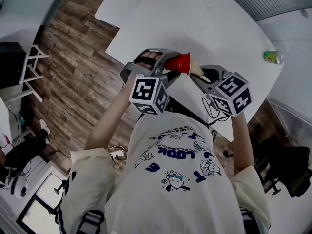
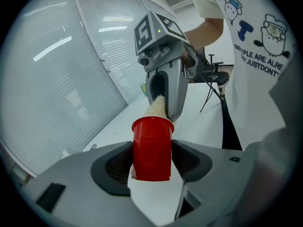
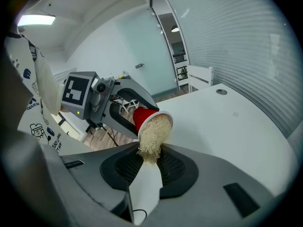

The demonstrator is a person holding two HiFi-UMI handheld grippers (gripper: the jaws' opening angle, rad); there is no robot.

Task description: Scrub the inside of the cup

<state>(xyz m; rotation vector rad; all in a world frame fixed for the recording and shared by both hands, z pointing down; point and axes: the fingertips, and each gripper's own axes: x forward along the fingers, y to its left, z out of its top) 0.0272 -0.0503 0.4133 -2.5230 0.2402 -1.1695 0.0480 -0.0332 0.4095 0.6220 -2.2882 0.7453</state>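
Note:
A red plastic cup [image 1: 180, 63] is held on its side over the white table [image 1: 214, 23]. My left gripper [image 1: 168, 66] is shut on the cup; in the left gripper view its jaws press both sides of the cup [image 2: 151, 148]. My right gripper [image 1: 199, 74] is shut on a beige fibrous scrubber [image 1: 196, 69]. In the right gripper view the scrubber [image 3: 152, 135] sticks out from between the jaws, and its far end fills the mouth of the cup [image 3: 142, 116]. The left gripper view shows the scrubber [image 2: 157, 107] entering the cup rim, with the right gripper [image 2: 163, 109] behind it.
A green can [image 1: 273, 57] stands near the table's right edge. A small round fitting [image 3: 221, 91] is set in the tabletop. A second white top [image 1: 122, 4] lies beyond, over wood flooring. A white rack [image 1: 31, 67] is at the left and a black chair [image 1: 292, 172] at the right.

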